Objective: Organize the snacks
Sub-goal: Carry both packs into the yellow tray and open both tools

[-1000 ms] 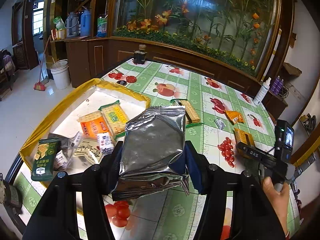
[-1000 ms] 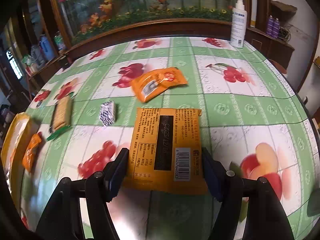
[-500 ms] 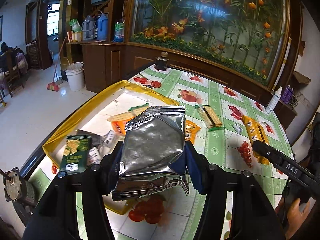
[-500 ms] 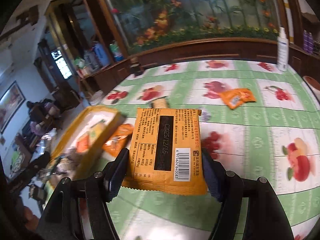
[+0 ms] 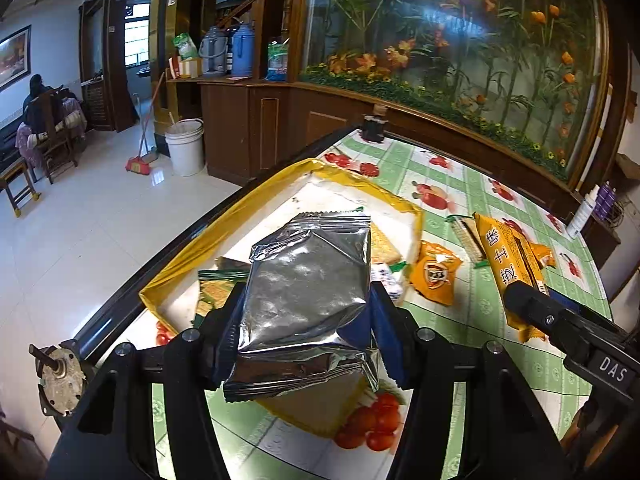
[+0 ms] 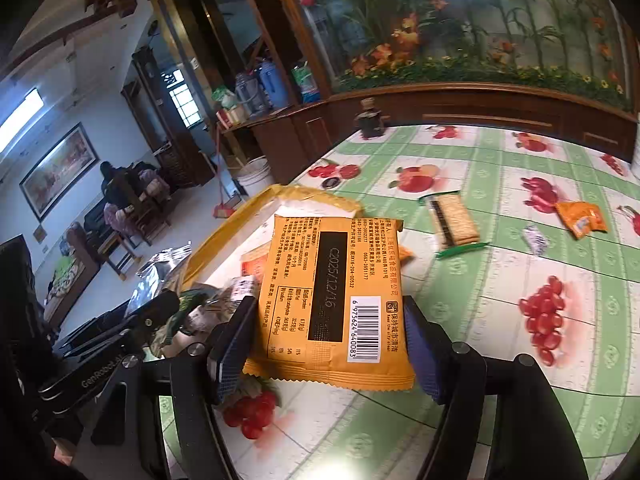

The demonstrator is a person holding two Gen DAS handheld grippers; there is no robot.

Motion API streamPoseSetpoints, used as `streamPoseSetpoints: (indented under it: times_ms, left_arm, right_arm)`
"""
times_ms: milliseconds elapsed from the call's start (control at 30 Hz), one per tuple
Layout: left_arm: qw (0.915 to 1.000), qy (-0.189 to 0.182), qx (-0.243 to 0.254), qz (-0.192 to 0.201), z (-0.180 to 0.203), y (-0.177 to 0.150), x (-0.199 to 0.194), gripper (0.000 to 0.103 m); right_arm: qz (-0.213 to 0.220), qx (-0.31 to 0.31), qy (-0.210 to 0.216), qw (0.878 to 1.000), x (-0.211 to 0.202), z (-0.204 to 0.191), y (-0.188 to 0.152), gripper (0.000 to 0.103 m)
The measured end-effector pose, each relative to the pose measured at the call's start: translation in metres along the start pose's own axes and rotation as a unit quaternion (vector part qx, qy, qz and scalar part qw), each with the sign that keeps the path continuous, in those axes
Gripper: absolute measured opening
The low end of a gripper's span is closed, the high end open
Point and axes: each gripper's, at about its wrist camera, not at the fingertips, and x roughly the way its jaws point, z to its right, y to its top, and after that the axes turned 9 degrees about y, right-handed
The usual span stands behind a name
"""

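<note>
Left gripper (image 5: 304, 312) clamped on crinkled silver foil snack pouch (image 5: 304, 292), held over near end of shallow yellow-rimmed white tray (image 5: 240, 208). Right gripper (image 6: 330, 344) clamped on flat orange snack packet (image 6: 332, 288), barcode side up, above tray's right edge. In tray: green cracker packet (image 5: 212, 292), beige cracker packet (image 5: 384, 244), small white-blue wrapped sweet (image 5: 386, 276); rest hidden. Out on green fruit-print counter (image 6: 500, 320): small orange pouch (image 5: 434, 276), clear-wrapped cracker stack (image 6: 452, 220), another orange pouch (image 6: 582, 218), small white wrapped sweet (image 6: 534, 240).

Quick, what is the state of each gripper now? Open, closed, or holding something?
Left gripper: closed on the silver foil packet.
Right gripper: closed on the orange snack packet.
</note>
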Motion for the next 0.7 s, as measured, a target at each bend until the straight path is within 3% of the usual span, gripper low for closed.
streamPoseSetpoints:
  times_ms: [300,700]
  left_arm:
    - [0.9997,0.022,-0.005,-0.013,-0.017,0.000,0.014,0.058]
    - [0.9984,0.044,-0.005,-0.034,-0.034,0.007,0.040,0.058]
  right_arm:
    - [-0.018,-0.033,0.026,0.999,0.033,-0.035,0.006,0.071]
    - [-0.033,-0.039,0.043,0.998,0.077,-0.048,0.016,0.071]
